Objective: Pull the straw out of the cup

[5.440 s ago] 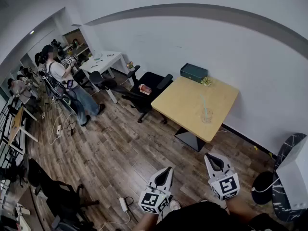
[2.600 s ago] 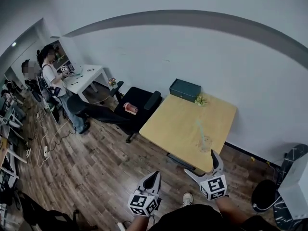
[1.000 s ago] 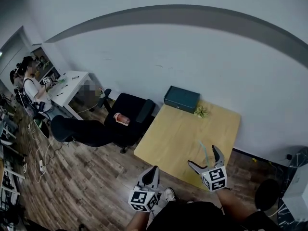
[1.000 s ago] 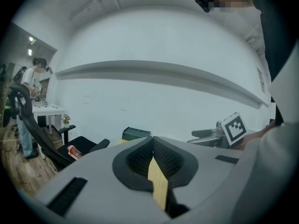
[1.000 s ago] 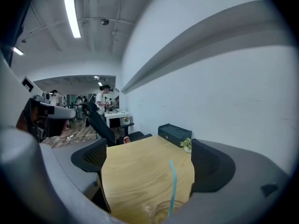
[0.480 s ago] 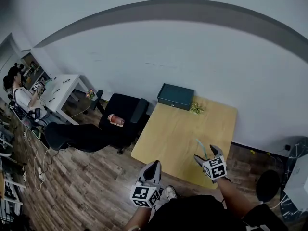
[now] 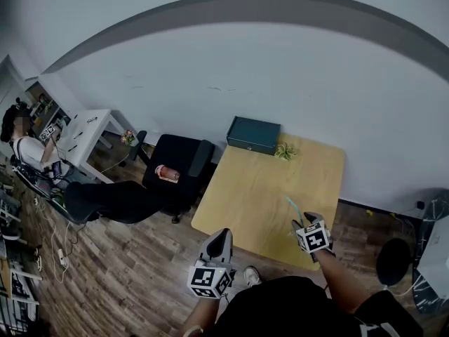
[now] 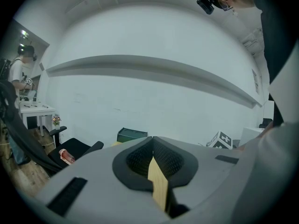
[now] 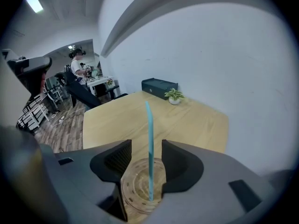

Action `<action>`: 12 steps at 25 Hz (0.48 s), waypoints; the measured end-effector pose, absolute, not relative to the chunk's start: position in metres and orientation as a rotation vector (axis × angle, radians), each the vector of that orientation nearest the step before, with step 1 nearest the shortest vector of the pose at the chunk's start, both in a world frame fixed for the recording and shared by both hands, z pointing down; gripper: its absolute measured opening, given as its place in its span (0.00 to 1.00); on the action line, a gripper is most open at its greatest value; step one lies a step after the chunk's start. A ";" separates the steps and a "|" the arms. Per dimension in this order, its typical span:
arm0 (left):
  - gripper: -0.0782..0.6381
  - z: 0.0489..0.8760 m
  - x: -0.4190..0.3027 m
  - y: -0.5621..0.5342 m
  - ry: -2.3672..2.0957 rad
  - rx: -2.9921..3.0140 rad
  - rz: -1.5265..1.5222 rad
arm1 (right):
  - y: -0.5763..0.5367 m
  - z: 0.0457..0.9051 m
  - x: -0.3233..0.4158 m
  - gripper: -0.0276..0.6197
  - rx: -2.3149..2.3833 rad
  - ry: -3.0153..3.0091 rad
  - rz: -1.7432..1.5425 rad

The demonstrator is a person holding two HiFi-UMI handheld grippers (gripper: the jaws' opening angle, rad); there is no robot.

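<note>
Turquoise straw (image 9: 149,139) stands upright in the clear lidded cup (image 9: 135,192), near the wooden desk's (image 7: 252,188) five o'clock corner. The right tongs (image 9: 145,149) straddle the straw; their jaws have just been closing, with gaps left on either side. The left tongs (image 8: 152,143), at eight o'clock from the cup, are pressed together and empty.

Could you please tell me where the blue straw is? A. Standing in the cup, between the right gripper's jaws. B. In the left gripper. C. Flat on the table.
A: the straw rises from the cup between the jaws of the right gripper, which have just been closing, with a gap on either side.
</note>
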State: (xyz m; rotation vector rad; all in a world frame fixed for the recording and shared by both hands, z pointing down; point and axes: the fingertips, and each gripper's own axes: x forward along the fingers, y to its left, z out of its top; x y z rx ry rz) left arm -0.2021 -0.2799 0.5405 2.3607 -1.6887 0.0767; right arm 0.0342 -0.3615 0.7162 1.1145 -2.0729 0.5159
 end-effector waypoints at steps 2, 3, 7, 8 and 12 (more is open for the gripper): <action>0.13 0.540 -0.203 -0.281 -1.687 2.364 0.077 | -0.360 0.723 0.036 0.35 1.111 -2.053 0.523; 0.13 0.540 -0.204 -0.281 -1.686 2.365 0.076 | -0.360 0.726 0.037 0.34 1.111 -2.042 0.526; 0.13 0.539 -0.203 -0.282 -1.679 2.365 0.064 | -0.358 0.732 0.040 0.31 1.118 -2.018 0.530; 0.13 0.539 -0.203 -0.283 -1.679 2.365 0.061 | -0.358 0.732 0.040 0.30 1.120 -2.017 0.526; 0.13 0.541 -0.209 -0.283 -1.693 2.351 0.055 | -0.357 0.731 0.040 0.25 1.137 -2.017 0.521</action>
